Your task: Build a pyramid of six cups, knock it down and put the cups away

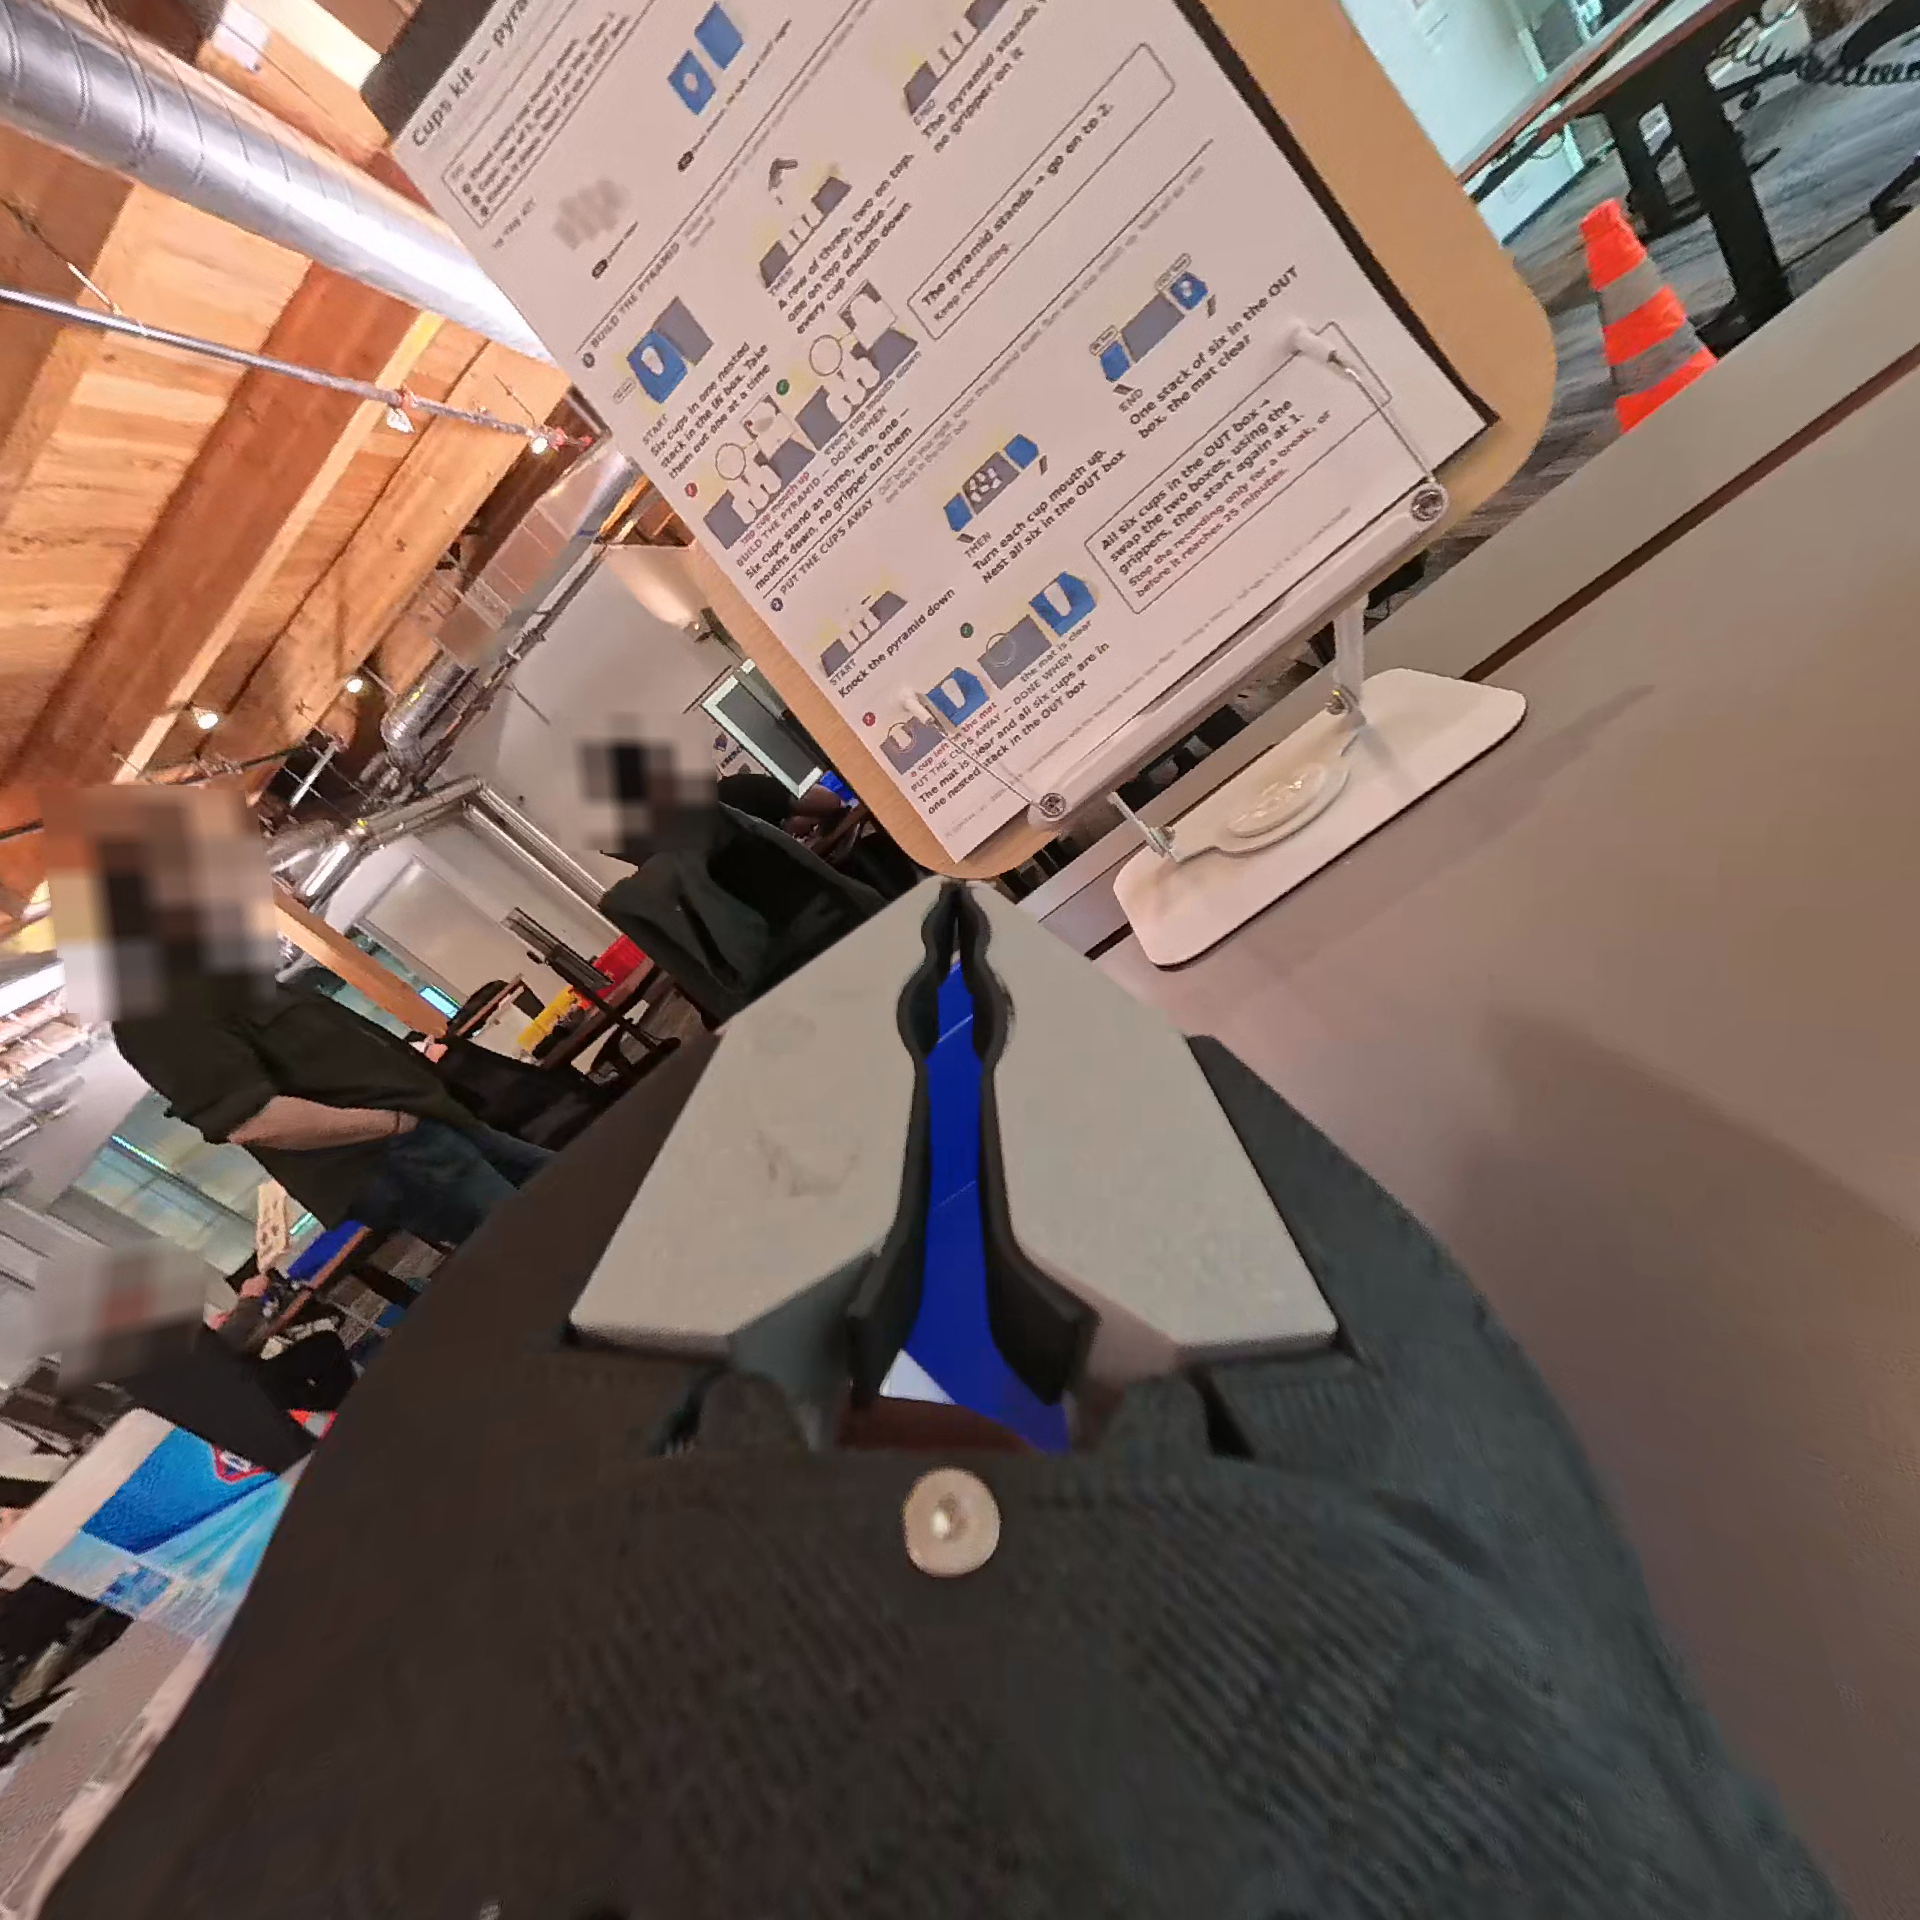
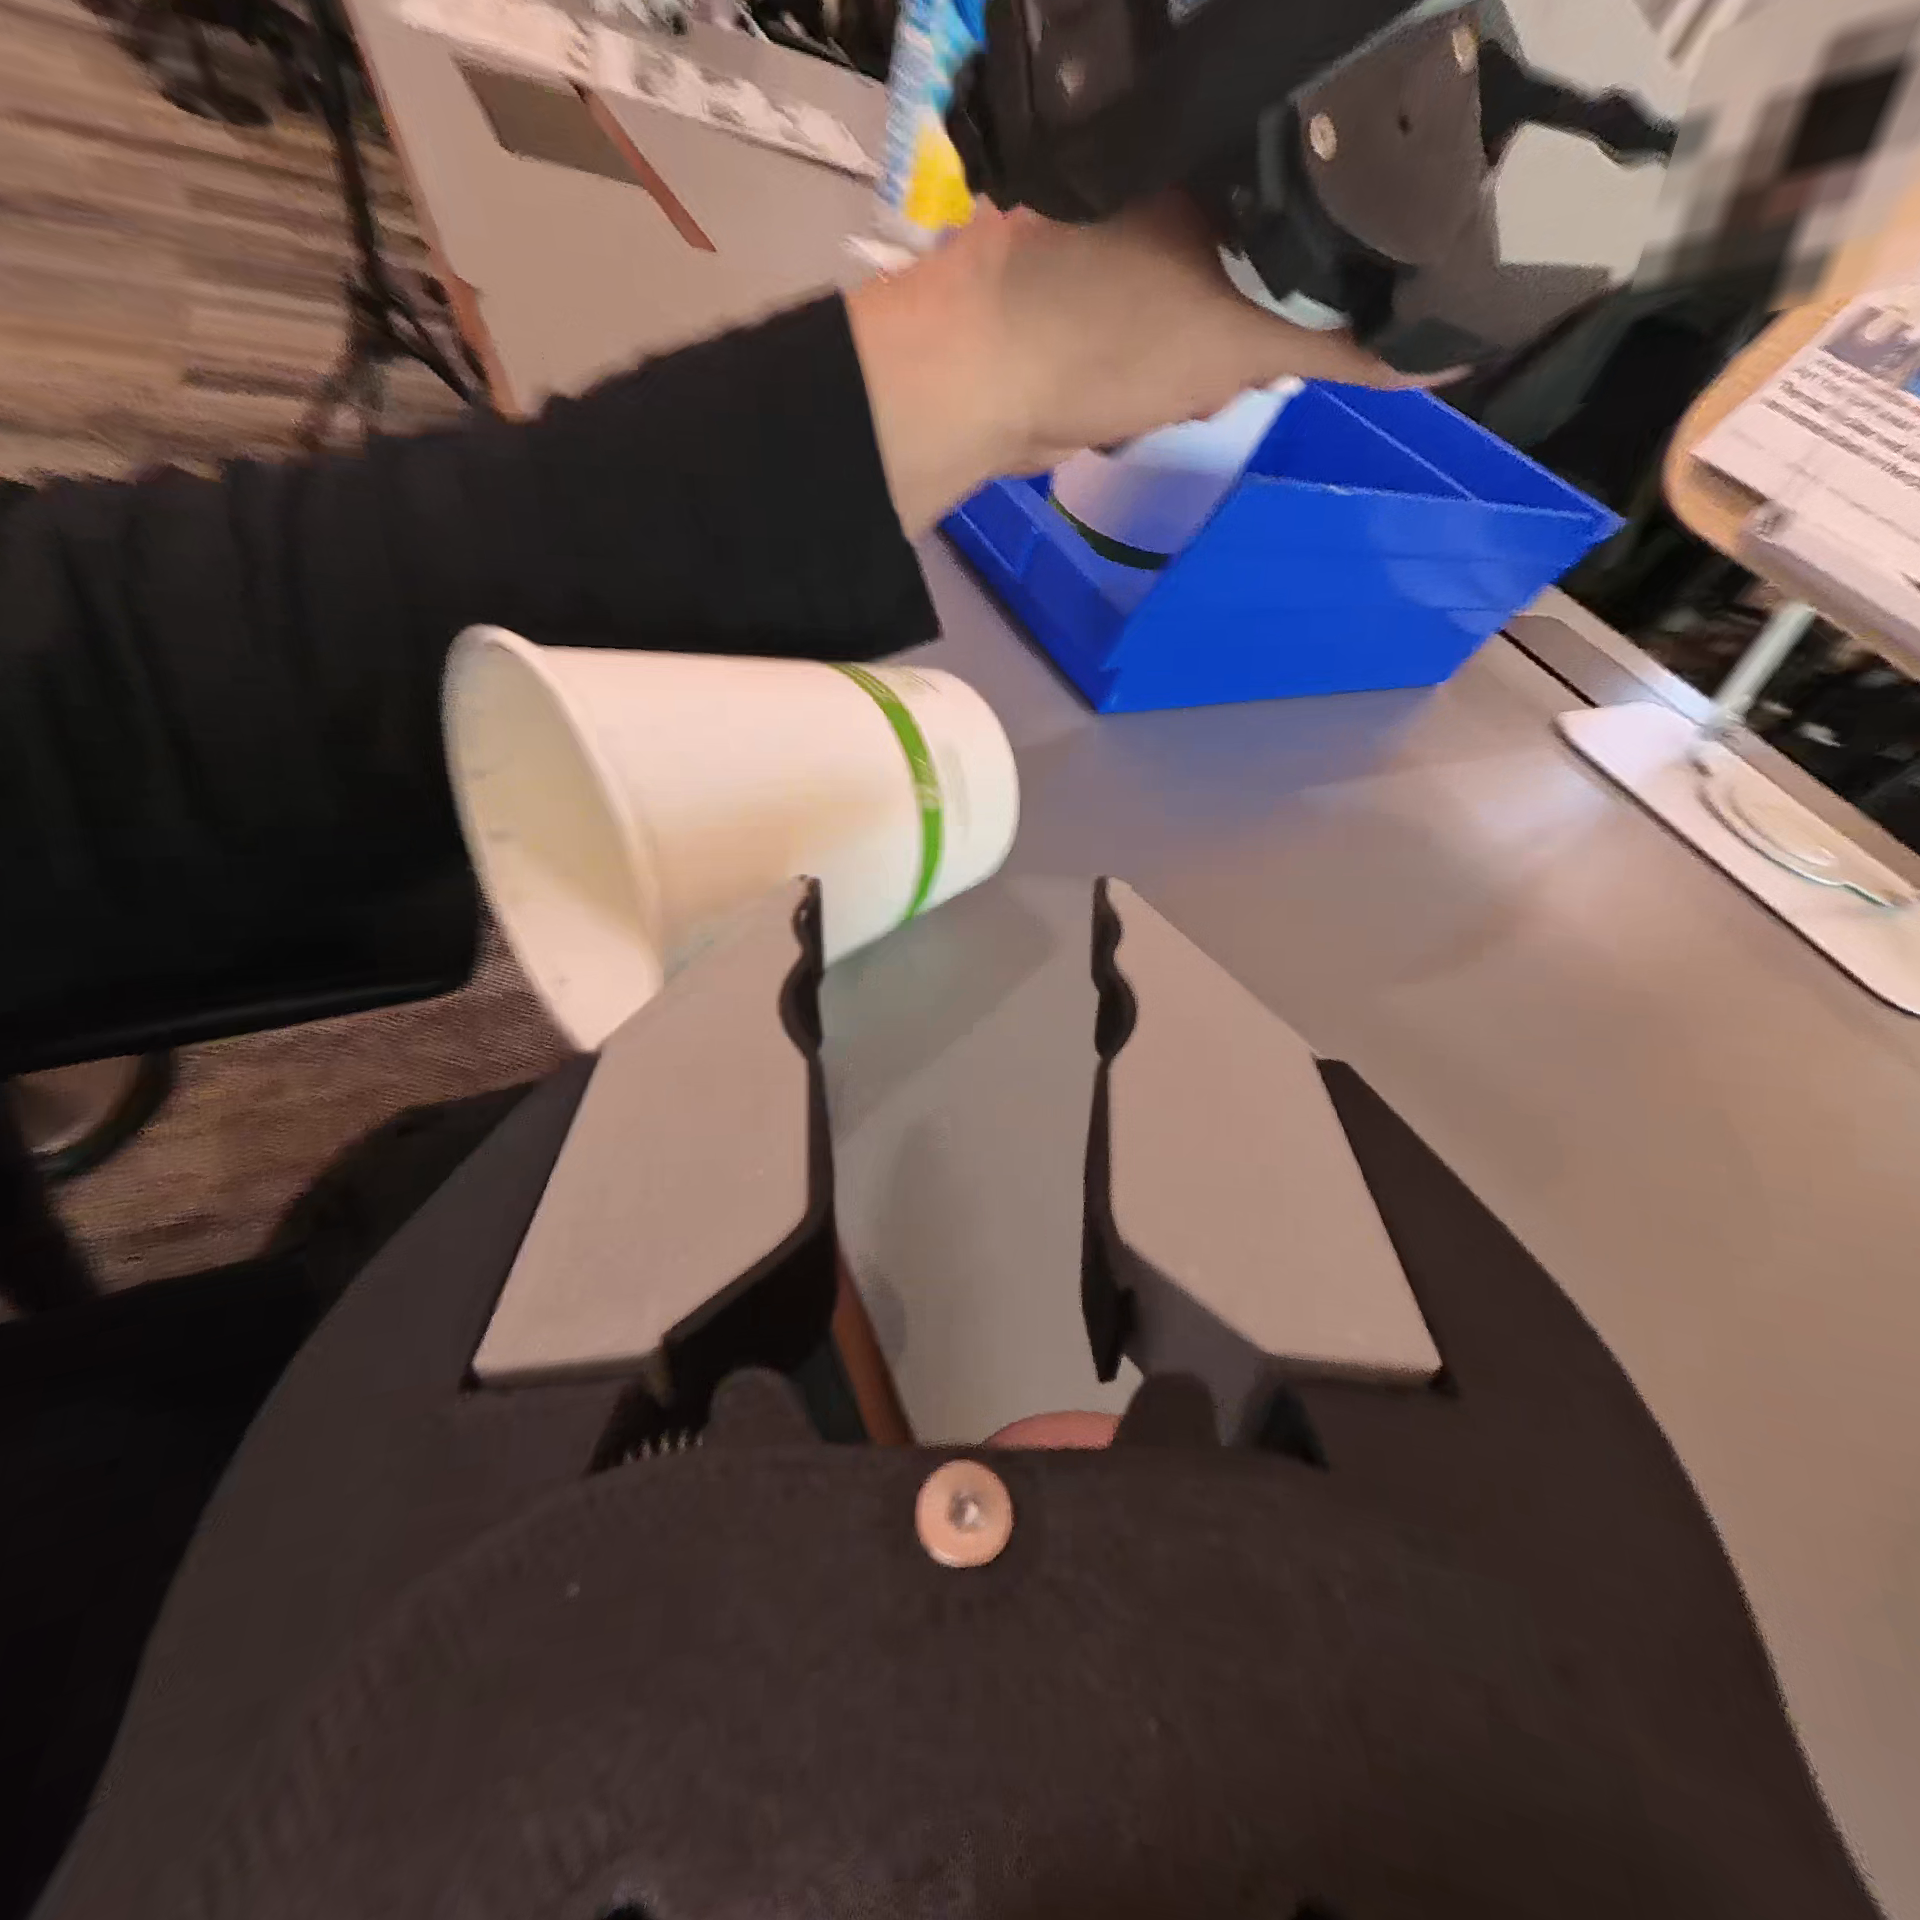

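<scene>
My right gripper [image 2: 956, 894] is open with nothing between its pads. A white paper cup with a green band [image 2: 727, 810] lies tilted on its side just ahead of my left fingertip [image 2: 800, 914], mouth to the left, at the table's edge. I cannot tell whether it rests on the table. A blue box [image 2: 1299, 603] stands farther back with a white cup [image 2: 1153, 488] in it. My left gripper [image 2: 1351, 156], in a person's hand, hovers above that box. In the left wrist view its fingertips [image 1: 956, 896] meet, shut, with the blue box [image 1: 951, 1143] showing below them.
An instruction sheet on a wooden board [image 1: 935, 364] stands on a white stand [image 1: 1320, 800] at the back of the grey table [image 1: 1558, 1039]. It also shows at the right [image 2: 1818, 416]. An orange traffic cone [image 1: 1642, 312] stands on the floor beyond. People sit in the background. There is about 25 cm between the tips of the two grippers.
</scene>
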`<move>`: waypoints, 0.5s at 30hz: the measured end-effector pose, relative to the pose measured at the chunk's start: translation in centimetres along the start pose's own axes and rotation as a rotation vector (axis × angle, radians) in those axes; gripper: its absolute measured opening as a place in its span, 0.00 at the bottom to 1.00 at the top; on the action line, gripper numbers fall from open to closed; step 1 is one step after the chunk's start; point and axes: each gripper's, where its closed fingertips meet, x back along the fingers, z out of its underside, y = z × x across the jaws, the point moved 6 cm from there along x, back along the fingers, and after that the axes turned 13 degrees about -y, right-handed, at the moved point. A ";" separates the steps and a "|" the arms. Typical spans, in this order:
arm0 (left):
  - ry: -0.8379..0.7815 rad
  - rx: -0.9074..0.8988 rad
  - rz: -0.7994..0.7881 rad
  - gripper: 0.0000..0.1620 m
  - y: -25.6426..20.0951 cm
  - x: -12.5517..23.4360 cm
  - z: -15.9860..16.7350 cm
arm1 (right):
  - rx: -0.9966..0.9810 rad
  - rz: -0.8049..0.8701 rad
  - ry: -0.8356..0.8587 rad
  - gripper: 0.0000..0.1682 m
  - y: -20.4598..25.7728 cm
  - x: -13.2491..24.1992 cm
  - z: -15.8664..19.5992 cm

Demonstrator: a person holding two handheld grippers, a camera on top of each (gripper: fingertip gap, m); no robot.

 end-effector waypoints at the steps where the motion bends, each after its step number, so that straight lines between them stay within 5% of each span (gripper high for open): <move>1: 0.004 0.011 -0.005 0.00 0.0 0.0 0.1 | -0.020 -0.042 -0.024 0.32 0.5 0.5 -0.5; 9: 0.033 -0.026 0.033 0.00 -1.3 0.0 0.1 | 0.110 -0.138 -0.041 0.36 5.0 2.4 -1.8; 15: 0.022 -0.039 0.051 0.00 -1.1 0.5 -0.5 | 0.232 -0.008 0.109 0.00 2.8 0.8 -0.2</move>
